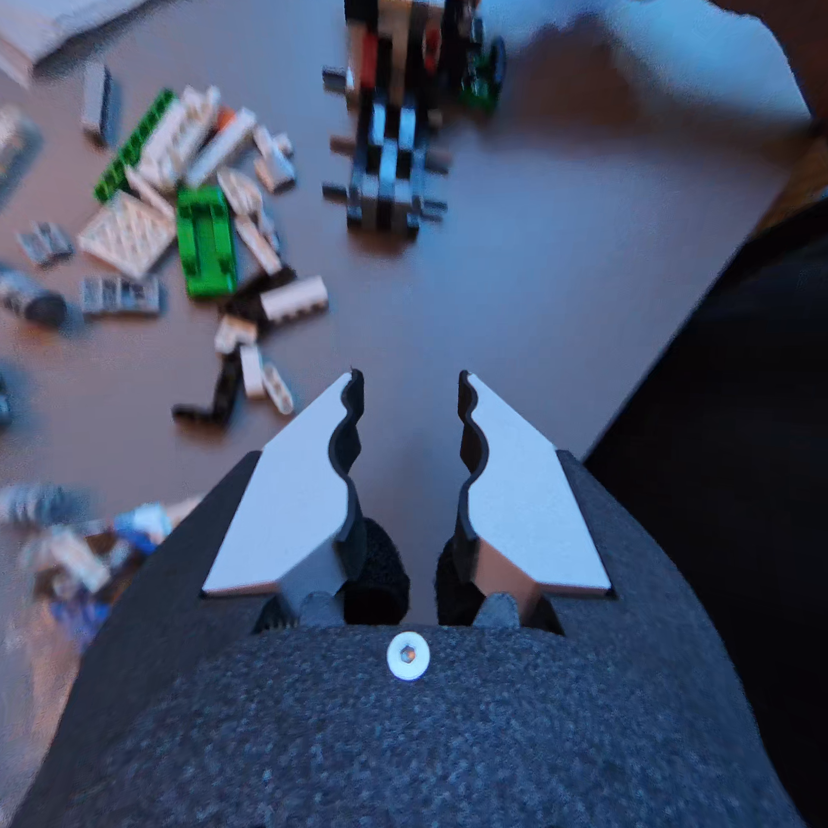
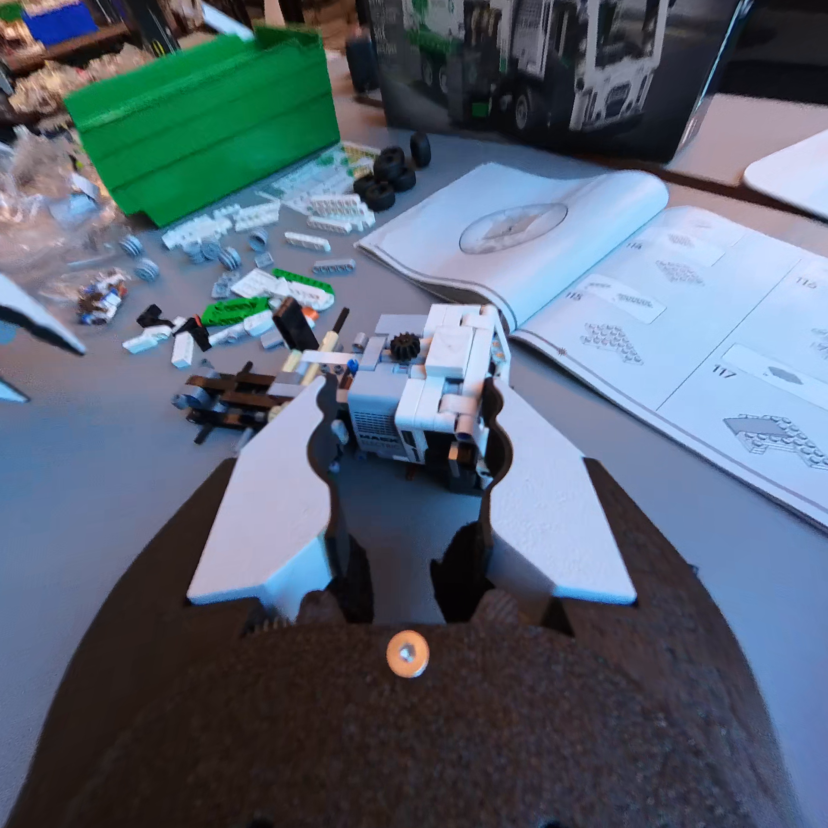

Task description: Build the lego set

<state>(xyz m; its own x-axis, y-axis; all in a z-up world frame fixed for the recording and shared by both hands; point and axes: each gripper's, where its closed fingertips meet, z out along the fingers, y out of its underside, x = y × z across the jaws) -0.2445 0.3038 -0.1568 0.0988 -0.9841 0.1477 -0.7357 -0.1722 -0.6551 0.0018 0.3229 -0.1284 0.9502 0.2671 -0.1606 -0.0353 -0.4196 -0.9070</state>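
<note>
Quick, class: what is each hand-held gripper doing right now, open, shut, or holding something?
Left hand-held gripper: open, holding nothing, above bare table.
Right hand-held gripper: open around the white cab of the partly built truck; whether it grips cannot be told.

Printed lettering on model's grille [image 2: 378,437]; numbered booklet [image 2: 672,358].

Table [image 2: 582,560] under loose bricks [image 2: 251,278], open booklet [image 2: 627,322], tyres [image 2: 390,172].

I'm at a hobby-style workspace: my bench [image 2: 582,582] carries loose bricks [image 2: 251,313], an open instruction booklet [image 2: 672,313], the set's box [image 2: 537,67] and plastic bags [image 2: 40,215].
</note>
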